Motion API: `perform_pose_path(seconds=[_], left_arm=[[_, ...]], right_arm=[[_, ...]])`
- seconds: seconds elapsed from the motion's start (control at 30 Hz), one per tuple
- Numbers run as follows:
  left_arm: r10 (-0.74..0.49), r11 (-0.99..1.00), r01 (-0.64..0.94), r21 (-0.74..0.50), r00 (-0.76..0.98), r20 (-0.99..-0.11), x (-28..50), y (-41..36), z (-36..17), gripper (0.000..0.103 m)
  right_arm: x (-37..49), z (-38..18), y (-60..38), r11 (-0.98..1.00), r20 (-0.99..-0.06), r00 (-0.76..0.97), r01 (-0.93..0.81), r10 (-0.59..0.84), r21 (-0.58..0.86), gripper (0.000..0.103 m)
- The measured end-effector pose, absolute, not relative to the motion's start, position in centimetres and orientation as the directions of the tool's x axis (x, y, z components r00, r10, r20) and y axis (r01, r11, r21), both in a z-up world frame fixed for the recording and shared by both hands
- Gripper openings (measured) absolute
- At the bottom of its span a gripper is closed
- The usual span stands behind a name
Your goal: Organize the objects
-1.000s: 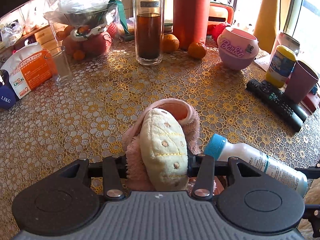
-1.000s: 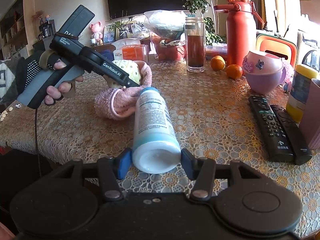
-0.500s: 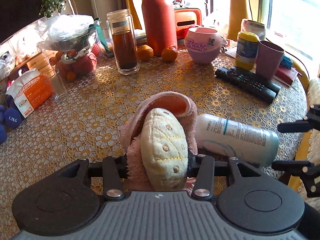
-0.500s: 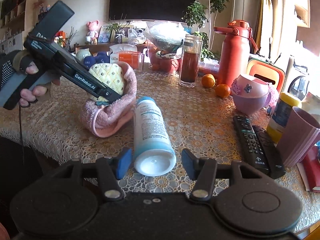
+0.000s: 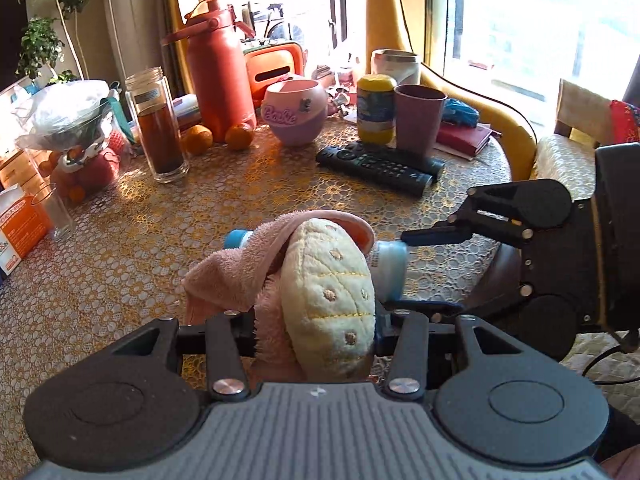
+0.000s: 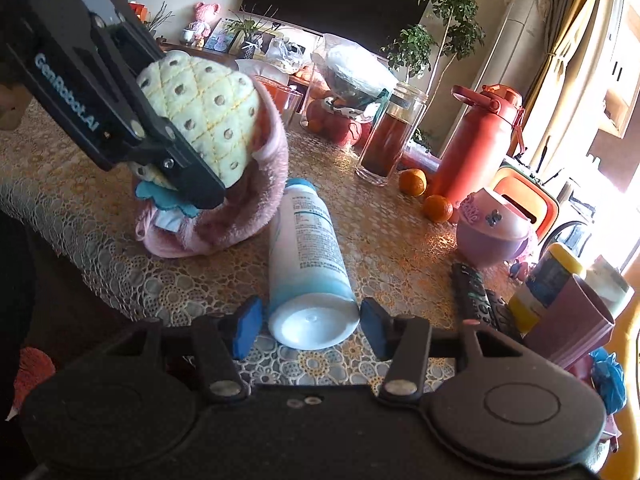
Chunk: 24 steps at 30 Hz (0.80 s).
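**Me:** Nearest on my left camera, the left gripper (image 5: pixel 316 320) is clamped on the pink plush slipper (image 5: pixel 248 268), its fingers pressed against either side of the cream pineapple-quilted toe. From the right wrist camera the same slipper (image 6: pixel 240 184) sits on the lace tablecloth (image 6: pixel 100 248) near the table edge, with the left gripper's black finger across it.

**You:** And your right one?

**Me:** The right gripper (image 6: pixel 310 324) is spread wide, blue pads on either side of the base of the white bottle with the blue cap (image 6: pixel 306 256). A small gap shows on each side, so it isn't pinching it. The bottle lies on its side, cap pointing away from me, just beside the slipper and seemingly brushing it.

**You:** What's farther back?

**Me:** On the left view, two black remote controls (image 5: pixel 380 162) lie side by side past the slipper. Behind them stand a mauve cup (image 5: pixel 418 118) and a yellow-lidded jar (image 5: pixel 376 108), close together. To their left is the pink Barbie bowl (image 5: pixel 294 112), then two oranges (image 5: pixel 218 138) at the foot of the red thermos jug (image 5: pixel 220 72). A tall glass jar of dark tea (image 5: pixel 158 120) stands left of those, and a clear tumbler (image 5: pixel 54 216) sits well to the left.
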<state>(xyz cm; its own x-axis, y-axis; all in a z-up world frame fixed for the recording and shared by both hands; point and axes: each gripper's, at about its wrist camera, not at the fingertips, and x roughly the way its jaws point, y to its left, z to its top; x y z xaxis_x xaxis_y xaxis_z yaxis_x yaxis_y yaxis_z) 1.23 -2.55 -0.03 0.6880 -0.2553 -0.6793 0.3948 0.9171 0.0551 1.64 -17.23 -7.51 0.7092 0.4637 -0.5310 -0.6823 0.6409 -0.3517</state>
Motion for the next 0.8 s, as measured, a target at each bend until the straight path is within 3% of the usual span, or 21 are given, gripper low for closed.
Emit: perform_pose_path(seconds=[0.13,0.43,0.8], left_arm=[[-0.303,0.907,0.422,0.021,0.684,-0.664,1.1,-3.3,0.9,0.045],[-0.444,0.831,0.554,-0.056,0.599,-0.666,1.4,-5.6,1.7,0.045],[-0.424,0.846,0.524,-0.093,0.558,-0.713,7.3,-6.2,-0.8,0.045]], right_arm=[[2.1,-7.3,-18.0,0.650,-0.534,0.689,-0.697,0.490,-0.303,0.050],[5.6,-6.3,-23.0,0.635,-0.549,0.471,-0.758,0.690,0.148,0.046],[5.8,-6.3,-23.2,0.595,-0.547,0.446,-0.795,0.708,0.122,0.045]])
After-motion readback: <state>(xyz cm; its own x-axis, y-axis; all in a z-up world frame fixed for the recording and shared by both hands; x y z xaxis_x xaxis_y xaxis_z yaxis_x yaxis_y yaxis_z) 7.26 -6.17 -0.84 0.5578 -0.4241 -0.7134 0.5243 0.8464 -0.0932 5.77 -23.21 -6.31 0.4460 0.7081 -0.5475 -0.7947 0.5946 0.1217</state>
